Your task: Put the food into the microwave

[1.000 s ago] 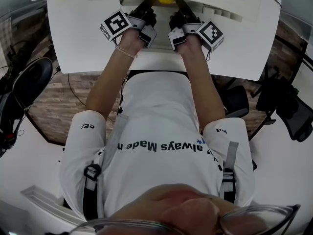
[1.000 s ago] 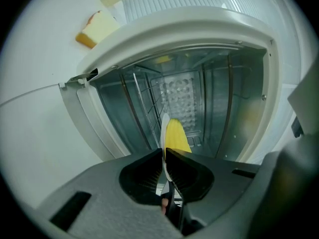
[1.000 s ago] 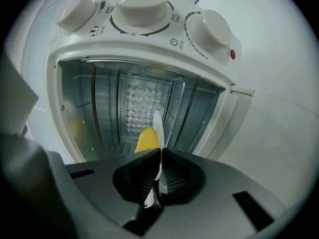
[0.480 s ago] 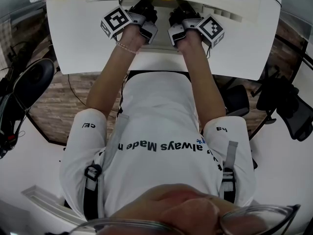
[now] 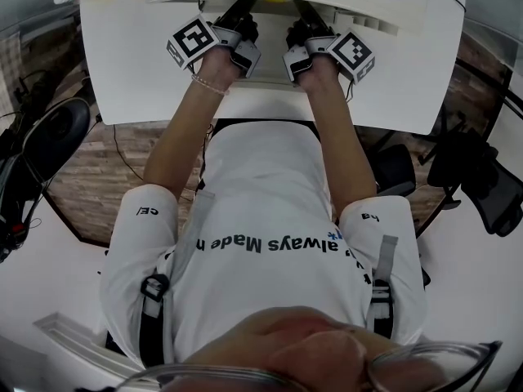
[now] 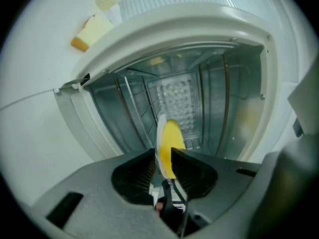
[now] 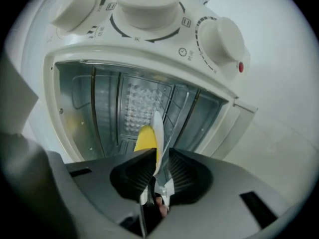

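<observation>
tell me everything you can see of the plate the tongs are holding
The plate is thin and white, looks hard and smooth, and shows edge-on in both gripper views. Yellow food lies on it. The left tongs and the right tongs are each shut on its rim, from opposite sides. They hold it at the open mouth of the microwave. Whether it touches anything inside cannot be told.
</observation>
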Available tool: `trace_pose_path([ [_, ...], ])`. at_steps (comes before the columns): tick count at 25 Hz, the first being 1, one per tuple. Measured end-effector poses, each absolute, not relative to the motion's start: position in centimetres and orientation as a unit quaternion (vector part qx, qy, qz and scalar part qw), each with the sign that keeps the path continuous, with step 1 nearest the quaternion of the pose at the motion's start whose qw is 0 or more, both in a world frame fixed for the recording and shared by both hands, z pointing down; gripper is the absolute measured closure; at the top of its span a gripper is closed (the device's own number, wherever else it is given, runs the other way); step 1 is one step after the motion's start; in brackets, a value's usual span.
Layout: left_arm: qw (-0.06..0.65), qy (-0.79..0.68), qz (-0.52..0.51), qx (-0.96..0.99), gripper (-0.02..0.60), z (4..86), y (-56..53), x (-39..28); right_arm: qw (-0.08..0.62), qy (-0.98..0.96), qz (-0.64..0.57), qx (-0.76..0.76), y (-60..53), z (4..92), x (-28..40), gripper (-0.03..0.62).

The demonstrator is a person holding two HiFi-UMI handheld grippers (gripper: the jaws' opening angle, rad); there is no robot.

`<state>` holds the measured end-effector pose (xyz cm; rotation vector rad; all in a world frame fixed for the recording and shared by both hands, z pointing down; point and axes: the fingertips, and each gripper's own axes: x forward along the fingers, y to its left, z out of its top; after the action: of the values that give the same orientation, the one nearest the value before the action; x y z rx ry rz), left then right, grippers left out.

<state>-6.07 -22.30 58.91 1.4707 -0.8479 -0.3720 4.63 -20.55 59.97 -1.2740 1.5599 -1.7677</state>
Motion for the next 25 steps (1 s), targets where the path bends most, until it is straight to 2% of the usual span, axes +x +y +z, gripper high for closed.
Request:
trace_pose_path([
  [4, 0.640, -0.381, -0.154, 0.650, 0.509, 58.7, -21.3, -6.3, 0.204, 0.587, -0.629, -0.468, -19.8, 59.5, 5.8, 0.548],
  [8, 0.615, -0.388, -0.139, 0.673, 0.552, 57.4, -19.3, -7.0, 0.174, 0.629, -0.595, -0.468, -18.4, 57.7, 6.3, 0.551],
  [17, 0.502, -0.383, -0.103, 0.768, 0.571, 50.5, -18.3, -6.6, 0.115, 0.734, -0.489, -0.457, -17.5, 51.1, 6.5, 0.566],
  [25, 0.427, -0.366, -0.095, 0.821, 0.571, 44.2, -16.5, -5.9, 0.048, 0.819, -0.347, -0.454, -15.5, 44.1, 6.3, 0.569],
])
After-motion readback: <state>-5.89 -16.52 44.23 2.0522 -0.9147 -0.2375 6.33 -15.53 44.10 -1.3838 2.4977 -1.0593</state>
